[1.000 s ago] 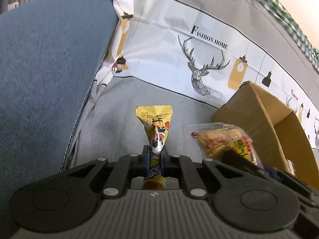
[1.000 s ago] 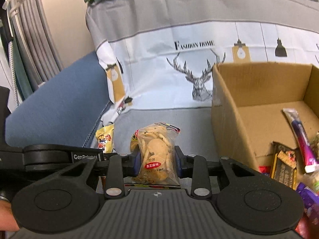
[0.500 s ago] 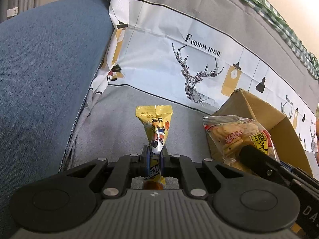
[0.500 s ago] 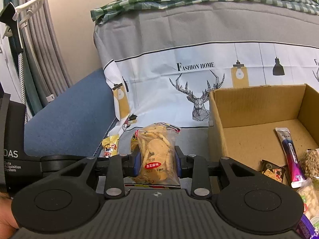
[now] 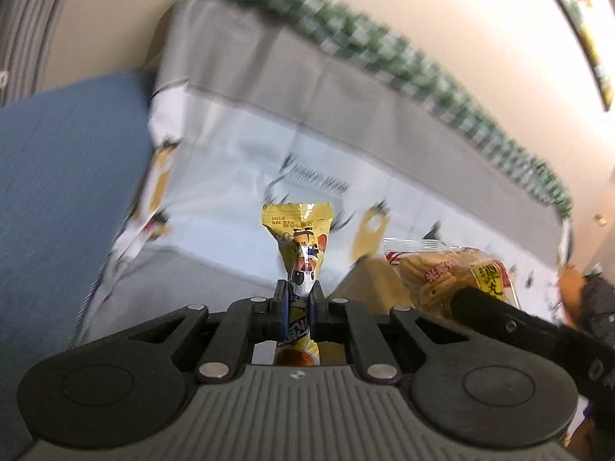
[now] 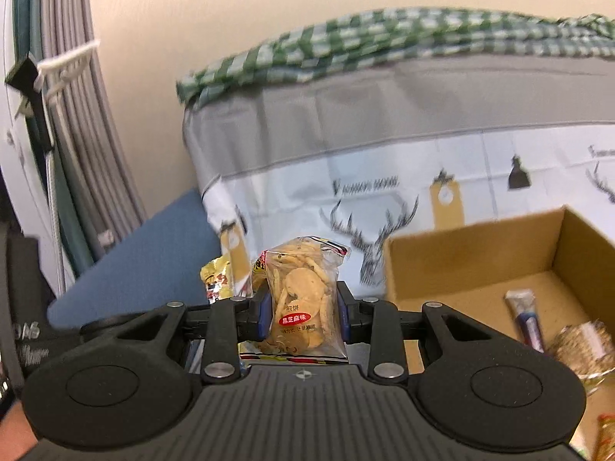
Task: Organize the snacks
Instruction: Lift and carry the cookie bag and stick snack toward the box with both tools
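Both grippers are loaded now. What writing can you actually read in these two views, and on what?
cracker bag, red oval label: "黑芝麻味"; above it "煎饼".
cracker bag, small line under the oval: too small to read.
yellow packet: print blurred, unreadable.
sofa cover, line above the deer: blurred, unreadable.
Black device at the left edge: pale letters, partly cut off, unreadable.

Ahead I see a plain cream wall [image 6: 269,19]. A sofa sits under a grey-and-white deer-print cover [image 6: 384,176], with green checked cloth [image 6: 384,46] along its back, a blue cushion [image 5: 57,192] beside it, and grey curtains [image 6: 73,134] at the left.
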`<action>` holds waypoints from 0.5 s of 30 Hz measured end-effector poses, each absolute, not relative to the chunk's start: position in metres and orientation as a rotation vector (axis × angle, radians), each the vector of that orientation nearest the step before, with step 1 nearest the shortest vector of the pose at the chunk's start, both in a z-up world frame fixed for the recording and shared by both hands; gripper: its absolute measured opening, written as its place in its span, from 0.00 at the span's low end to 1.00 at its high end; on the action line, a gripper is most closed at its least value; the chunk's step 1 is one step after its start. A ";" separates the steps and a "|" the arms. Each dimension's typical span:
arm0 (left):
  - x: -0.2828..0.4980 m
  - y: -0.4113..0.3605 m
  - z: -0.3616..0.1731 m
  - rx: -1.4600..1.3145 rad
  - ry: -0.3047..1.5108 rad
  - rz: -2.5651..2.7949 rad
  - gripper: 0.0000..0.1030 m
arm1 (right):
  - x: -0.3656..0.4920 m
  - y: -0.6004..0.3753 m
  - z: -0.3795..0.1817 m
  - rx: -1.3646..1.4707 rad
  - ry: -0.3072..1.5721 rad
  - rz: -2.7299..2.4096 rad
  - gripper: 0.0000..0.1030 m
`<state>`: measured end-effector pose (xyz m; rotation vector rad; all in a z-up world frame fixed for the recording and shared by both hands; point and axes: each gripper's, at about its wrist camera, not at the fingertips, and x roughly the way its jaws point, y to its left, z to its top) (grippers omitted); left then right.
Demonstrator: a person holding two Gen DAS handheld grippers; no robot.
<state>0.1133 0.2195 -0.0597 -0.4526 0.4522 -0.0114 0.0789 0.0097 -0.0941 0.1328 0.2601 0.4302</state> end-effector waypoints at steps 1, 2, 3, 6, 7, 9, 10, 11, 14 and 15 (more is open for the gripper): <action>0.111 0.214 -0.055 -0.453 0.422 -0.025 0.10 | 0.076 0.005 -0.089 0.137 0.241 0.422 0.33; 0.109 0.208 -0.051 -0.450 0.400 -0.040 0.10 | 0.074 0.000 -0.085 0.140 0.222 0.412 0.33; 0.108 0.201 -0.048 -0.449 0.385 -0.057 0.10 | 0.073 -0.006 -0.080 0.144 0.203 0.400 0.33; 0.108 0.182 -0.041 -0.453 0.364 -0.114 0.09 | 0.073 -0.023 -0.068 0.154 0.176 0.361 0.33; 0.108 0.174 -0.040 -0.448 0.363 -0.133 0.10 | 0.073 -0.029 -0.066 0.158 0.175 0.348 0.33; 0.110 0.161 -0.040 -0.448 0.365 -0.164 0.09 | 0.076 -0.041 -0.062 0.164 0.177 0.312 0.33; 0.111 0.153 -0.040 -0.453 0.370 -0.181 0.09 | 0.079 -0.048 -0.061 0.167 0.180 0.295 0.33; 0.112 0.147 -0.041 -0.459 0.376 -0.197 0.10 | 0.081 -0.052 -0.061 0.170 0.183 0.280 0.33; 0.114 0.127 -0.042 -0.457 0.389 -0.242 0.09 | 0.088 -0.068 -0.064 0.185 0.198 0.229 0.33; 0.115 0.120 -0.043 -0.454 0.394 -0.255 0.09 | 0.090 -0.072 -0.066 0.188 0.202 0.210 0.33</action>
